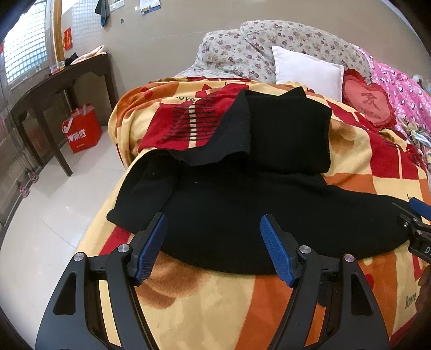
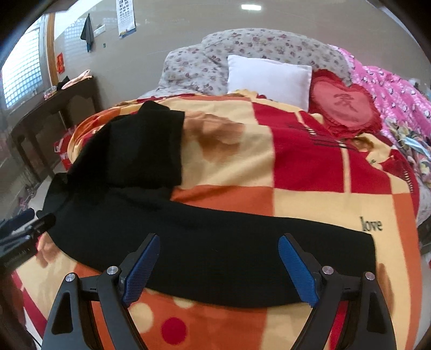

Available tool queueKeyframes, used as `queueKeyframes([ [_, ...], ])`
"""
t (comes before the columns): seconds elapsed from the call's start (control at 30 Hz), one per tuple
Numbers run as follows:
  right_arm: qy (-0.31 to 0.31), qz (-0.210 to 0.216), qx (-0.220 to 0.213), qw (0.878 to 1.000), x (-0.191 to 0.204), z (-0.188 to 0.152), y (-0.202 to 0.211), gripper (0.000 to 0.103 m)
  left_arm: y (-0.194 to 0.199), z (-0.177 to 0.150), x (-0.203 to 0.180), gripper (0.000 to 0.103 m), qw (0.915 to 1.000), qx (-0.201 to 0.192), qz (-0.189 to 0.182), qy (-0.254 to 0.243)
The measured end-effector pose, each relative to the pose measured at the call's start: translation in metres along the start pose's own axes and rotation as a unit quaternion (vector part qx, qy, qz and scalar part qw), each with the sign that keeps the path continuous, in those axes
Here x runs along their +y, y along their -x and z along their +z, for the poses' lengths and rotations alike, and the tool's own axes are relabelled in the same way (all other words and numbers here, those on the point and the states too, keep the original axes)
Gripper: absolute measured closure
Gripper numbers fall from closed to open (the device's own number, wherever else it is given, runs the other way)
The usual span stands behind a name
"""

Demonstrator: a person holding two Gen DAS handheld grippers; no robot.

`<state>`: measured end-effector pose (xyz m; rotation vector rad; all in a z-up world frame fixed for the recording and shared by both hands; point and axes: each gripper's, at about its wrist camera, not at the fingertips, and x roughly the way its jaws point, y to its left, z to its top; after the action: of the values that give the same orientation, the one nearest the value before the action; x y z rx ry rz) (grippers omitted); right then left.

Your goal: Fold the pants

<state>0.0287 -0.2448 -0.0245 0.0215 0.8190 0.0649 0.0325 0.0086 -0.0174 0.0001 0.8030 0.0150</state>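
Both the left gripper and right gripper hover wide-jawed over the black pants

Daylight enters through the glass-block window at left. A ceiling light glares. Fisheye distortion bends and darkens frame edges. The black pants lose texture detail; the right wrist view shows slight blur.

home bedroom, bed under a patterned fleece blanket just ahead of the grippers, white pillow and heart cushion beyond, floral quilt at far end, dark side table and red shopping bag far left
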Motion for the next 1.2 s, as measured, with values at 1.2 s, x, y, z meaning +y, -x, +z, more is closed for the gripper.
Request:
queueKeyframes([
  [1.2, 0.029, 0.042, -0.005, 0.999, 0.031, 0.099, -0.079, 0.017, -0.057, 0.043, 0.002, 0.031, 0.9981, 0.049, -0.021, 0.033],
])
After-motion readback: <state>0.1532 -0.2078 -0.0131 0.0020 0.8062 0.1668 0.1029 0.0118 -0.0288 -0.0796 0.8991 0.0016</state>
